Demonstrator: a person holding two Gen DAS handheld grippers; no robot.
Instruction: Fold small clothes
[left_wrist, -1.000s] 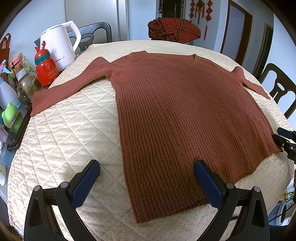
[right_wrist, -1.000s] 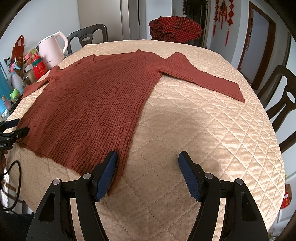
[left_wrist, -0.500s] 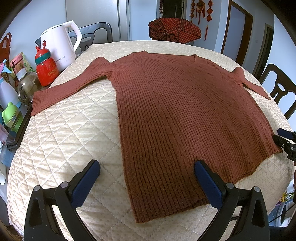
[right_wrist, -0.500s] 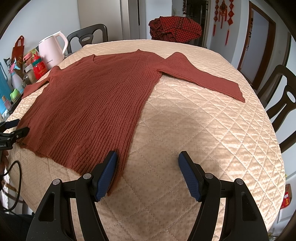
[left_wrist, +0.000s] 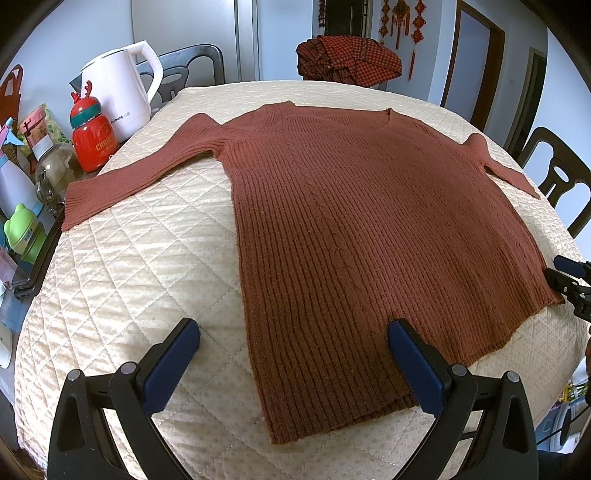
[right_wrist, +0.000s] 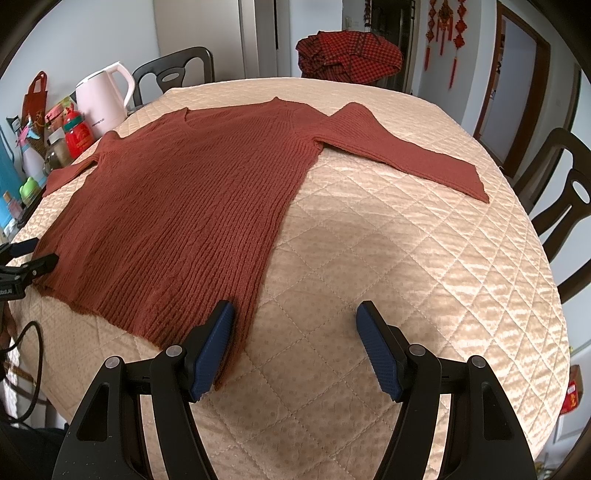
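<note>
A rust-brown ribbed sweater (left_wrist: 362, 229) lies flat on the quilted beige table cover (left_wrist: 140, 280), sleeves spread out to both sides. It also shows in the right wrist view (right_wrist: 192, 206). My left gripper (left_wrist: 291, 343) is open and empty, hovering over the sweater's near left hem corner. My right gripper (right_wrist: 295, 328) is open and empty at the sweater's near right hem corner; its left finger (right_wrist: 212, 350) overlaps the hem edge. Each gripper's tips show at the edge of the other's view.
A white kettle (left_wrist: 118, 92), a red bottle (left_wrist: 90, 136) and several jars and cups (left_wrist: 26, 232) crowd the left table edge. A red checked garment pile (left_wrist: 347, 61) lies at the far side. Dark chairs (right_wrist: 569, 206) stand around the table.
</note>
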